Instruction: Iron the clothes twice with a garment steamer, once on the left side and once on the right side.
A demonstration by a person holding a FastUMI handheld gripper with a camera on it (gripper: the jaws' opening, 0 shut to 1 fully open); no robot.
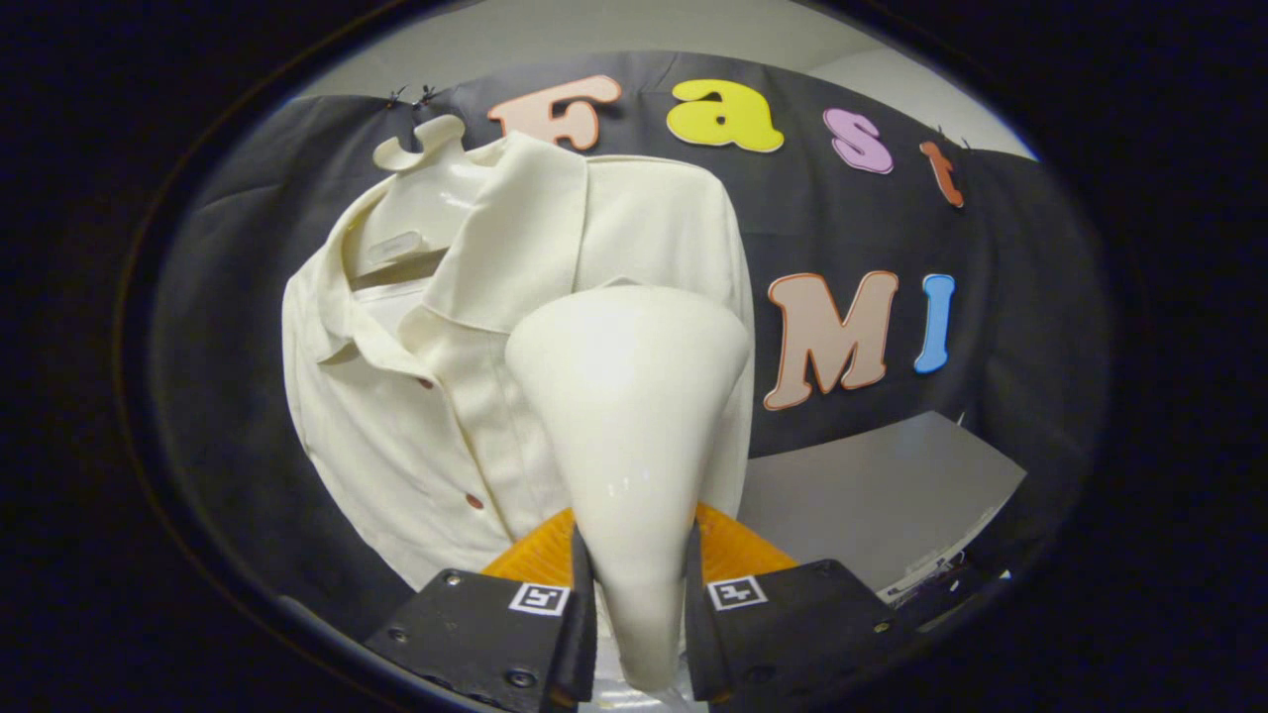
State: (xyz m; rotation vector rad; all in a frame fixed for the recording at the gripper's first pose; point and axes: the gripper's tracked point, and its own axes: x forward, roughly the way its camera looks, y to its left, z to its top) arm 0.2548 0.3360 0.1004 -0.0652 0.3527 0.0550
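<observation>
The garment steamer (pixel 629 436) sits clamped in my gripper (pixel 639 604), both fingers pressing on its narrow handle from either side. I see its neck widen ahead of the fingers into a broad rounded head, which covers the lower right front of the shirt (pixel 416 396) as I see it. Whether the head touches the cloth, I cannot tell. Beyond it, the cream shirt hangs on a pale hanger (pixel 421 149) against the dark booth wall (pixel 991 297), collar open, small buttons running down the placket.
</observation>
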